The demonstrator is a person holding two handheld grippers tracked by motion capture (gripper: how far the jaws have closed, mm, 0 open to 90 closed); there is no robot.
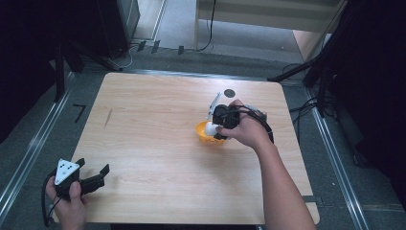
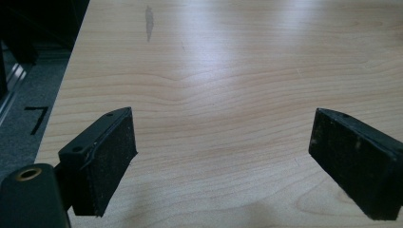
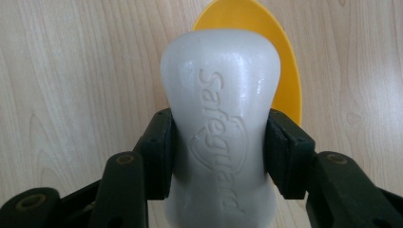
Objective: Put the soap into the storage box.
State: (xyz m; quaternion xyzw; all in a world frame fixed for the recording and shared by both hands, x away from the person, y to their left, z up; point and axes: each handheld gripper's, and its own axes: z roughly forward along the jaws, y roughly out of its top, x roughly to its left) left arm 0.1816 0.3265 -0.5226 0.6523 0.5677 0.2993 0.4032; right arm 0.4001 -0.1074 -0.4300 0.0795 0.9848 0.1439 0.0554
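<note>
Over at the near left corner of the pale wooden worktop (image 1: pixel 158 158), the left claw (image 1: pixel 93 173) rests low in the person's left hand (image 1: pixel 67 203), its two black jaws standing wide apart with nothing but bare wood grain between them, as the left gripper view confirms with its padded fingers (image 2: pixel 111 161) spread to either side. A small dark smear (image 1: pixel 108 117) marks the wood farther out, and a black round dot (image 1: pixel 230 93) sits near the far edge. Moving toward the middle right, a shallow yellow plastic dish (image 1: pixel 203 135) lies on the worktop, and just above it the right claw (image 1: pixel 214 128), held in the person's right hand (image 1: pixel 246 129), is clamped on a white waisted bar of soap (image 3: pixel 221 133) with a brand name moulded into its face. The pads grip the bar at its narrow waist, one on each side, with the broader end pointing out over the dish (image 3: pixel 285 61). The soap looks stiff and fairly light, but its smooth waxy skin is likely slippery, so the waist seems the sound place to hold it: the flared ends on either side should keep it from sliding out. A hard squeeze could dent the surface, and a drop onto the dish rim might chip it.
</note>
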